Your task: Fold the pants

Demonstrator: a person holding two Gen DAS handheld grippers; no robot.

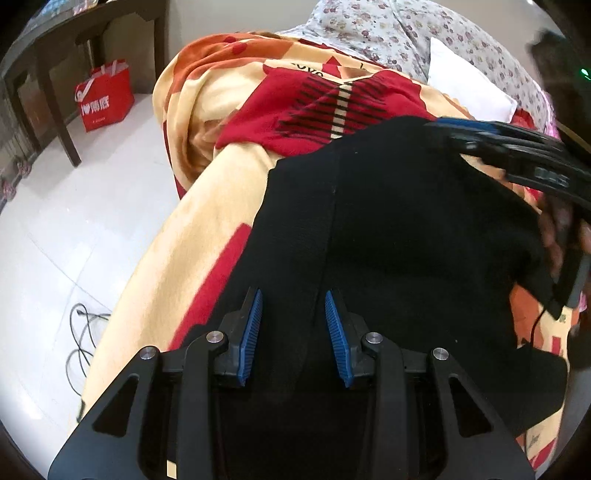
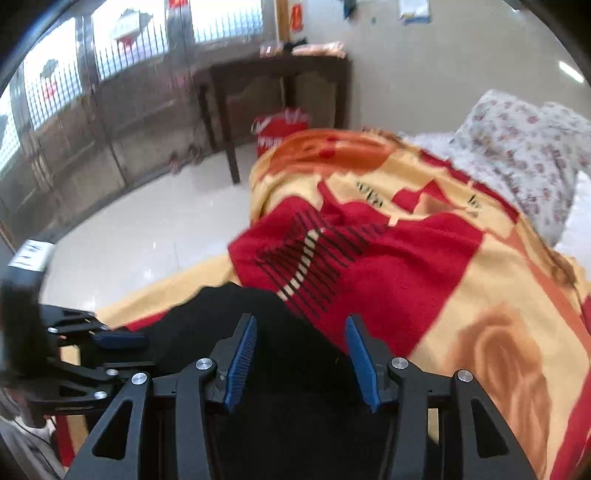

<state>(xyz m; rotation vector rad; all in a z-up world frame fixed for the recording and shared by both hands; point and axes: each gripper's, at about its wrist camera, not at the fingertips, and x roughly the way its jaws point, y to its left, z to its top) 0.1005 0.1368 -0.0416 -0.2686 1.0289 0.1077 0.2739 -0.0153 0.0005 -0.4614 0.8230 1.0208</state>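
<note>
A blanket [image 1: 221,192] patterned in red, orange and cream covers the bed, with a floral sheet [image 1: 388,29] bunched beyond its far end and a white pillow [image 1: 469,88] beside that. Off the blanket's left edge, a red shopping bag [image 1: 105,96] stands on the pale floor [image 1: 74,221] under a dark wooden table [image 2: 273,74]. A black cable [image 1: 79,343] lies looped on the floor near the blanket's near corner.
</note>
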